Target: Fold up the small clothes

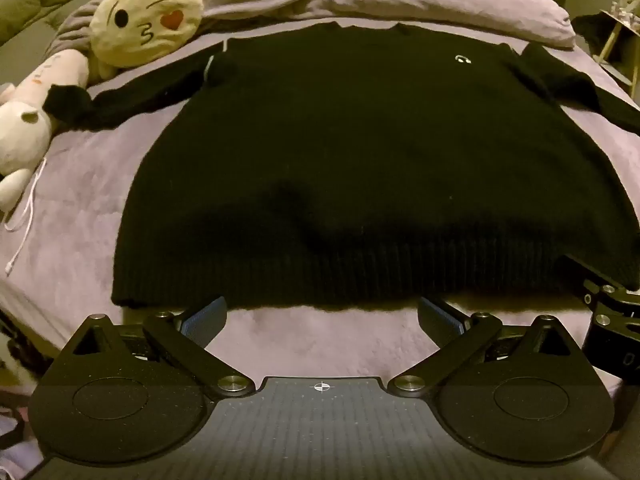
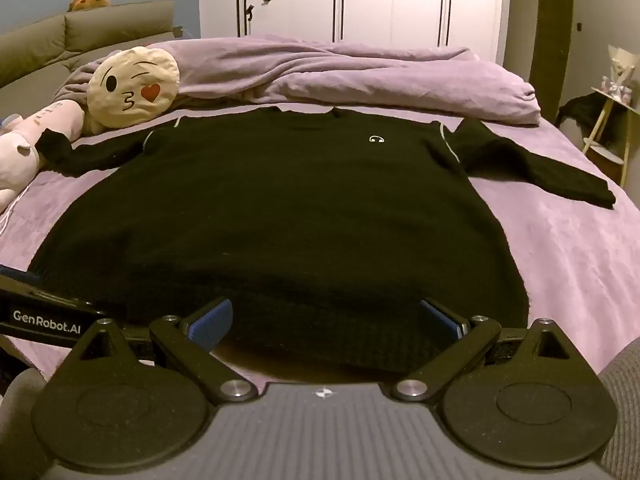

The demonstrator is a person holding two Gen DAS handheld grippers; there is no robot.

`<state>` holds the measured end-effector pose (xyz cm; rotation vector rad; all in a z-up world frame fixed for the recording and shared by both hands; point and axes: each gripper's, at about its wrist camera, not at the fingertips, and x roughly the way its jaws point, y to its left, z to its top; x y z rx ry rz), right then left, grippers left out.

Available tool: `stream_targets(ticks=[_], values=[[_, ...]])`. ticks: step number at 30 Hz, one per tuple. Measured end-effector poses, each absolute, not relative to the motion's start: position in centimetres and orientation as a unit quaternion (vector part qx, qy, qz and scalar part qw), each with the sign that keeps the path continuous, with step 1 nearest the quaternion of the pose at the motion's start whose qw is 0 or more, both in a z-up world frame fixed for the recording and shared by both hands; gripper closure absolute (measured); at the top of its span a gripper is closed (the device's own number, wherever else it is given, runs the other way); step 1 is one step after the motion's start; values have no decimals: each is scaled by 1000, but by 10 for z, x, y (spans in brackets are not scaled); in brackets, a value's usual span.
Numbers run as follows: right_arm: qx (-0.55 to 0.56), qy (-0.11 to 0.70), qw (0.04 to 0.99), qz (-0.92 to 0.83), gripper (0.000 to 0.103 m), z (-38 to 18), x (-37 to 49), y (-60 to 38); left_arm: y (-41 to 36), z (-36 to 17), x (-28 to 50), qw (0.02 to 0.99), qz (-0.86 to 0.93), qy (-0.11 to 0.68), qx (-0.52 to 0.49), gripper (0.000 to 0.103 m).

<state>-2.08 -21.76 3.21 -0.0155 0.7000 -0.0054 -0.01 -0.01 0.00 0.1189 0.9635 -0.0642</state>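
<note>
Both grippers are wide open right now and holding nothing. My left gripper [image 1: 322,316] is hovering just short of the sweater's [image 1: 360,168] bottom hem, with bare purple bedsheet [image 1: 320,340] showing between the blue pads [image 1: 206,318]. My right gripper [image 2: 326,322] sits a little further in, so the hem already lies between its jaws, but the pads aren't pressing on it. I can see each gripper poking into the edge of the other's view, so they're side by side along that hem.

Ahead of both tools the black sweater is laid out flat, front up, collar at the far end, with a small white logo [image 2: 376,139] on the chest. One sleeve [image 2: 536,164] sticks out ahead and to the right, the other sleeve [image 1: 120,102] ahead and to the left, its cuff touching a plush toy [image 1: 24,136]. Beyond that there's an emoji pillow [image 1: 146,20] and a bunched-up blanket [image 2: 360,76].

As far as I can tell no fold has been made yet. I reckon the sleeves need to come in over the body first, or else I pinch the hem at both corners and carry it up to the collar. Thick knit, so I'd want a deep bite.
</note>
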Motion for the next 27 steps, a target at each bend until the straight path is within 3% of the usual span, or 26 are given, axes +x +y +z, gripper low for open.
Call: stream_targets(ticks=[27], values=[[-2, 342, 940, -5, 4, 33, -20, -224, 2, -5, 3, 877, -31, 478, 46, 0]])
